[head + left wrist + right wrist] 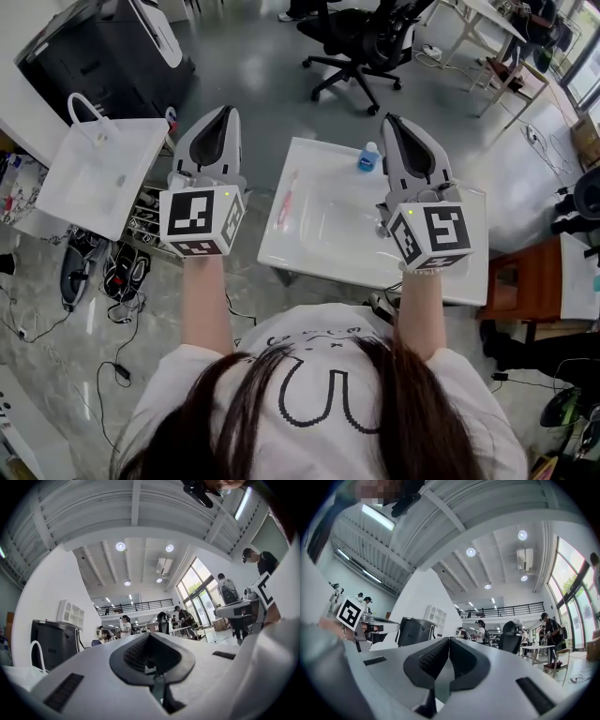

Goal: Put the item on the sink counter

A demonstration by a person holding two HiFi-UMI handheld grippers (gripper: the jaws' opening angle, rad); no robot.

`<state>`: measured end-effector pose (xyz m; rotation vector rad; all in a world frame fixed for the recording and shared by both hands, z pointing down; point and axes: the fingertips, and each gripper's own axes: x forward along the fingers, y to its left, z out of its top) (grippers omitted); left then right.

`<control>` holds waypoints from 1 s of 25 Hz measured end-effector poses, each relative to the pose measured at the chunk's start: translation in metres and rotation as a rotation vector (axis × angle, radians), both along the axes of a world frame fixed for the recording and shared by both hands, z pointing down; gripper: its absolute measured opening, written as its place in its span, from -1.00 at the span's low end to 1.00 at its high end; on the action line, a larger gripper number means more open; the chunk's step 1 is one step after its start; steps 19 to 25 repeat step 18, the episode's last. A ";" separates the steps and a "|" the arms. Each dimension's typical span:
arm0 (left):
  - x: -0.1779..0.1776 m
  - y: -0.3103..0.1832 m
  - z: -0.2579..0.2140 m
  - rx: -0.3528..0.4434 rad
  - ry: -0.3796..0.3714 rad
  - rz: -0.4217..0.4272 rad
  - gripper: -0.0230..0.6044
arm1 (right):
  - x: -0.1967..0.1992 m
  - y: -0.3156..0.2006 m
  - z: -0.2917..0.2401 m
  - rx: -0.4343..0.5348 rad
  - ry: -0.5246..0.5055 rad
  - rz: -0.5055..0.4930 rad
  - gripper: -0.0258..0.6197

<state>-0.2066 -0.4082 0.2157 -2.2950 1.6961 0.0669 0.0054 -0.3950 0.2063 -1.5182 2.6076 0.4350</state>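
Left gripper: left of centre in the head view. Jaws are pressed together with nothing between them, and it's held over the floor gap between the two basins.

Right gripper: right of centre, jaws pressed together too, and empty. It's held above the right half of the sink counter.

Sink counter: white, basin in the middle, dead centre of the frame just ahead of the person.

Item: a pink stick lying flat on the counter's left rim, pointing away from the person. It looks like a toothbrush, but it's too small to be sure, so that's a guess. Either way it's already on the counter.

Handling: probably light, stiff plastic, thin and a bit slippery. It lies low on the rim, so the pads would have to come down either side of the handle near its middle and pinch across the narrow width.

Small bottle: blue cap, upright on the back rim, just left of the right gripper's tip in the frame. It looks tippy and easy to knock.

In the way: nothing sits between the left gripper and the stick. The counter's left edge is close, so a nudge could send it off.

Second basin: upper left, with a looped white tap, standing apart from the counter.

Floor: shoes and cables at lower left.

Far: black cabinet top left, office chair top centre, wooden stool at the right edge.
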 end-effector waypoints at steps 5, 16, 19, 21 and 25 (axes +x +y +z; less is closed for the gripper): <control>0.006 0.003 -0.003 0.008 -0.014 0.008 -0.90 | 0.003 0.002 0.001 0.003 0.007 0.005 -0.83; 0.006 0.002 -0.002 -0.016 0.015 0.013 -0.90 | 0.005 0.001 0.001 -0.007 0.020 0.013 -0.83; 0.008 0.004 -0.001 -0.019 0.010 0.016 -0.90 | 0.005 0.001 0.003 -0.010 0.032 0.016 -0.83; 0.008 0.004 -0.001 -0.019 0.010 0.016 -0.90 | 0.005 0.001 0.003 -0.010 0.032 0.016 -0.83; 0.008 0.004 -0.001 -0.019 0.010 0.016 -0.90 | 0.005 0.001 0.003 -0.010 0.032 0.016 -0.83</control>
